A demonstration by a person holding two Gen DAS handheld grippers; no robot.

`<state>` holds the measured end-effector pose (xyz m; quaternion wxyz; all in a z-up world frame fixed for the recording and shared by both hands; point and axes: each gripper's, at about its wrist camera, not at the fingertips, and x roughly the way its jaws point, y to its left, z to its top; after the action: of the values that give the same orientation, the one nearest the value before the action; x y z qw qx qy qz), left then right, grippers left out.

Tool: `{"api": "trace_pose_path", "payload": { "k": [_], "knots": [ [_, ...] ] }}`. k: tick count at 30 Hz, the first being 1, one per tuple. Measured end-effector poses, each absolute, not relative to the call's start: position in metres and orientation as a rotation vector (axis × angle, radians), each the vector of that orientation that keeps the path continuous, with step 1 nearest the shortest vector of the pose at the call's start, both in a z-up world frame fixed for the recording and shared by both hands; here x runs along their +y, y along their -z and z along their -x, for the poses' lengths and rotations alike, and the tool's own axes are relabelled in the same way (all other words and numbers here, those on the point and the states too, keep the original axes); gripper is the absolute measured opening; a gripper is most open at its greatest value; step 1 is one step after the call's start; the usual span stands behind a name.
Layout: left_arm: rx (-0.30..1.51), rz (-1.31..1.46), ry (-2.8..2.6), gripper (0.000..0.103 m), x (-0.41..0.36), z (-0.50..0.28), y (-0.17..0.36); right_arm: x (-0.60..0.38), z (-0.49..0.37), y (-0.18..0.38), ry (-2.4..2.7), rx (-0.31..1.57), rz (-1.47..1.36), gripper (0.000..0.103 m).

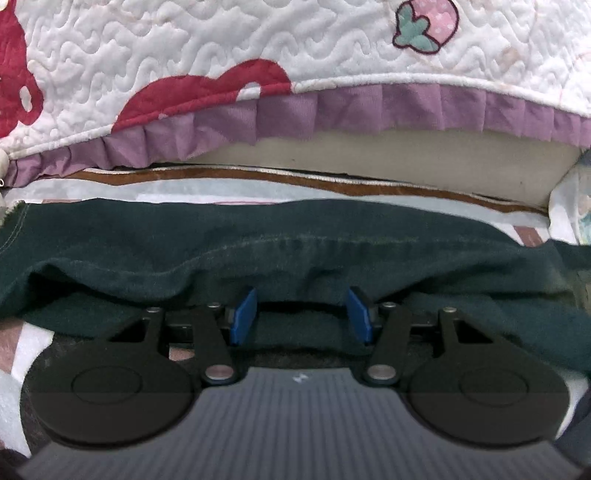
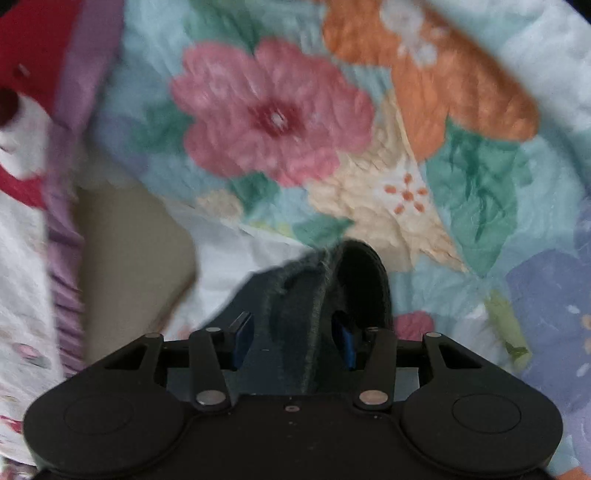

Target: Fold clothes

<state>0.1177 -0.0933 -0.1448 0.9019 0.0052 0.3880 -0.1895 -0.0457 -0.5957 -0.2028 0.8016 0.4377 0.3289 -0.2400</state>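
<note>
Dark green cloth (image 1: 295,258), the garment being folded, lies draped right over the left tongs (image 1: 301,314), stretched sideways across the whole left wrist view. Its folded edge hangs over the tips of the blue pads (image 1: 243,314), which stand apart with a fold of cloth sagging between them; whether they press on it I cannot tell. Beyond the garment runs a brown trim strip (image 1: 258,177), then a pale cream slab (image 1: 369,155), and above that a white quilted cover (image 1: 184,48) with red patches, a purple ruffle (image 1: 332,110) and a strawberry motif (image 1: 424,26). In the right wrist view, which is blurred, the right tongs (image 2: 295,339) have a bunched, rolled end of the same dark garment (image 2: 314,295) standing up between their blue pads (image 2: 242,339). The pads sit apart, and I cannot tell whether they grip it. Behind lies a floral bedspread (image 2: 480,177) with a pink flower (image 2: 273,114), an orange shape and green leaves.
</note>
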Motion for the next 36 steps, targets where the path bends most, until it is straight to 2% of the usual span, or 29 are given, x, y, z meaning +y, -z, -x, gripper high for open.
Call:
{"api": "trace_pose_path", "payload": {
  "k": [2, 6, 8, 14, 18, 20, 22, 23, 27, 29, 32, 33, 34, 36],
  "knots": [
    [0.793, -0.014, 0.391, 0.053, -0.087, -0.115, 0.147, -0.583, 0.035, 0.194, 0.545, 0.665, -0.799, 0.006],
    [0.777, -0.052, 0.383, 0.053, -0.073, -0.113, 0.149, -0.558, 0.046, 0.137, 0.545, 0.454, -0.478, 0.004],
    [0.769, -0.072, 0.371, 0.053, -0.066, -0.116, 0.147, -0.569, 0.043, 0.131, 0.594, 0.552, -0.320, 0.003],
    [0.817, 0.023, 0.393, 0.053, -0.042, -0.127, 0.143, -0.599, -0.003, 0.174, 0.677, 0.866, -0.298, 0.001],
    [0.769, -0.027, 0.353, 0.056, -0.030, -0.122, 0.128, -0.586, -0.022, 0.185, 0.766, 0.951, -0.245, 0.007],
    [0.751, -0.052, 0.324, 0.060, -0.020, -0.118, 0.123, -0.581, -0.023, 0.180, 0.812, 0.973, -0.249, 0.014],
    [0.783, -0.016, 0.284, 0.061, 0.000, -0.117, 0.123, -0.573, -0.025, 0.177, 0.844, 1.009, -0.191, 0.061],
    [0.816, 0.029, 0.262, 0.061, 0.013, -0.117, 0.124, -0.567, -0.025, 0.176, 0.844, 1.030, -0.129, 0.065],
    [0.860, 0.262, 0.203, 0.060, 0.065, -0.122, 0.140, -0.542, -0.017, 0.180, 0.858, 1.090, 0.122, 0.065],
    [0.867, 0.357, 0.167, 0.060, 0.087, -0.126, 0.147, -0.526, -0.007, 0.170, 0.857, 1.004, 0.125, 0.065],
    [0.845, 0.307, 0.075, 0.060, 0.096, -0.128, 0.150, -0.495, 0.002, 0.152, 0.757, 0.839, 0.090, 0.064],
    [0.828, 0.260, 0.043, 0.061, 0.095, -0.128, 0.150, -0.482, -0.005, 0.149, 0.700, 0.834, 0.095, 0.061],
    [0.807, 0.183, 0.006, 0.064, 0.090, -0.128, 0.151, -0.469, -0.015, 0.147, 0.637, 0.844, 0.100, 0.033],
    [0.787, -0.009, -0.068, 0.069, 0.077, -0.129, 0.157, -0.442, -0.034, 0.144, 0.510, 0.863, 0.109, 0.000]
  ]
}}
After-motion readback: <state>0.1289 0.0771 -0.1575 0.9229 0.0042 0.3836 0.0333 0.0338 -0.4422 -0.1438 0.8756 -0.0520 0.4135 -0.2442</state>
